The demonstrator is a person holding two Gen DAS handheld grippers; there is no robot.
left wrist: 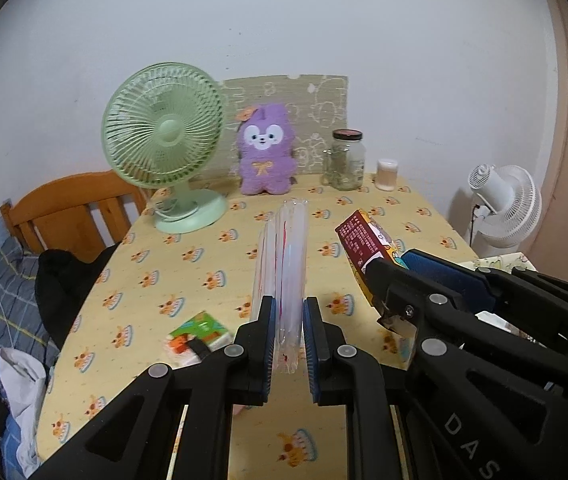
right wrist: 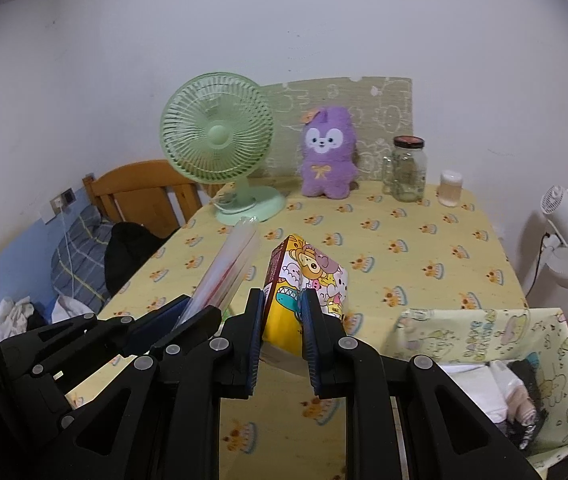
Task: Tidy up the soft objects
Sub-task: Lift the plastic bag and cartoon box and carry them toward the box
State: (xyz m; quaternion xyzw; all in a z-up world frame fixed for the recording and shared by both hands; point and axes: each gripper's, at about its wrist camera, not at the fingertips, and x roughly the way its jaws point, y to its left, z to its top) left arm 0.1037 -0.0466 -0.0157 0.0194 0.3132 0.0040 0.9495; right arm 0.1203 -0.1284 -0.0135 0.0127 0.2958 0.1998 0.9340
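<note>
My left gripper (left wrist: 288,320) is shut on a clear plastic pack (left wrist: 287,256) with white and pink contents, which it holds above the table (left wrist: 204,264). Close on its right, my right gripper (right wrist: 284,304) is shut on a soft pack printed with cartoon animals (right wrist: 311,276), also lifted off the cloth. In the left wrist view the right gripper (left wrist: 393,266) and the dark red side of the cartoon pack (left wrist: 361,240) show. The right wrist view shows the left gripper (right wrist: 188,314) and clear pack (right wrist: 230,264). A purple plush toy (left wrist: 266,152) stands upright at the back. A small green tissue packet (left wrist: 198,334) lies near the front.
A green desk fan (left wrist: 168,140) stands back left. A glass jar (left wrist: 345,160) and a small white pot (left wrist: 387,174) stand back right. A patterned fabric bin (right wrist: 483,332) with several items sits at the near right. Beyond are a wooden chair (left wrist: 72,208) and a white fan (left wrist: 503,200).
</note>
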